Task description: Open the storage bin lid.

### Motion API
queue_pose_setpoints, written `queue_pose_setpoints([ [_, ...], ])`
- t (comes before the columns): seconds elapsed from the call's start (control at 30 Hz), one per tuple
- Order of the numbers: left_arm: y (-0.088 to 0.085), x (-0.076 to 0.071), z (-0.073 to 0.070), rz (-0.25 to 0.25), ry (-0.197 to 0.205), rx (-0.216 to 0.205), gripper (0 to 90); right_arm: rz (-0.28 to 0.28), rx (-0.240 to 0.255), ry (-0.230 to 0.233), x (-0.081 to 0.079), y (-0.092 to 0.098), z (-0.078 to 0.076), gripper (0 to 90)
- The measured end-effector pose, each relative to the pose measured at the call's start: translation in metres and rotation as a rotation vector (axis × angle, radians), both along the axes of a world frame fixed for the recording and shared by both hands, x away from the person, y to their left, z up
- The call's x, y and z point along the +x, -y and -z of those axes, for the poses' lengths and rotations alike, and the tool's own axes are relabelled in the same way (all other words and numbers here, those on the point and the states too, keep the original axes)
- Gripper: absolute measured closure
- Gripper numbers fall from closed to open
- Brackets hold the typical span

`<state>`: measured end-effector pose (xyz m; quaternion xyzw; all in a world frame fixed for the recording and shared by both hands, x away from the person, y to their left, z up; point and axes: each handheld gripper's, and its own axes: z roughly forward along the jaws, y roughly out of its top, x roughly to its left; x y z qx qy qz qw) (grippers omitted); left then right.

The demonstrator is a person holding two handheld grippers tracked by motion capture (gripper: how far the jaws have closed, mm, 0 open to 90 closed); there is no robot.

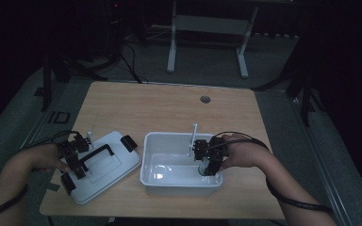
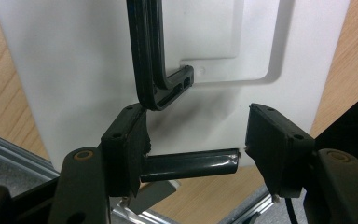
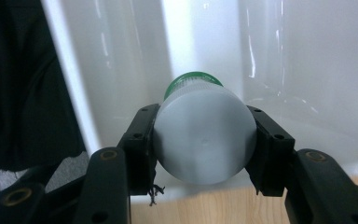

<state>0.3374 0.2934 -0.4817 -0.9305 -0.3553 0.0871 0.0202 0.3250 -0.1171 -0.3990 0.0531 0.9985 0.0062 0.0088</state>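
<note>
Bottle (image 3: 204, 137) and bin (image 1: 156, 141) are the pair on which the coming move is judged to turn: the white bottle with its green cap is clamped across its body by the right gripper (image 1: 209, 165), cap end pointed away from the jaws and down toward the bin's floor, its long axis running along the line of the jaws. In the high view it is seen inside the bin's right end, close to the near right corner; whether the cap touches the floor cannot be told. The right hand (image 1: 238, 153) is plainly the nearer one to the bin. The left gripper (image 1: 73, 160) rests over the lid (image 1: 118, 165), which lies flat on the table (image 1: 169, 110) just left of the bin. Its jaws stand partly apart beside the lid's black handle (image 2: 151, 56), pressing on nothing, with a dark clip (image 2: 191, 164) lying between them.
</note>
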Motion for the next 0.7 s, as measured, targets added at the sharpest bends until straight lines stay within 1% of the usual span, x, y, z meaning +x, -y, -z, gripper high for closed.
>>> queue_pose_setpoints([
  [0.2,0.001,0.001,0.000,0.002,0.002,0.001,38.6,0.001,-0.022,-0.016,0.004,-0.007,0.020,49.9],
  [0.43,0.000,0.001,0.000,0.001,-0.001,0.000,38.6,-0.019,-0.037,-0.036,0.003,-0.017,0.038,49.9],
  [0.6,0.000,0.000,0.000,0.001,-0.002,0.004,38.6,-0.024,-0.054,-0.033,0.003,-0.023,0.049,50.0],
  [0.7,0.000,0.000,0.000,0.003,-0.005,0.007,38.6,-0.023,-0.077,-0.031,0.003,-0.026,0.056,50.0],
])
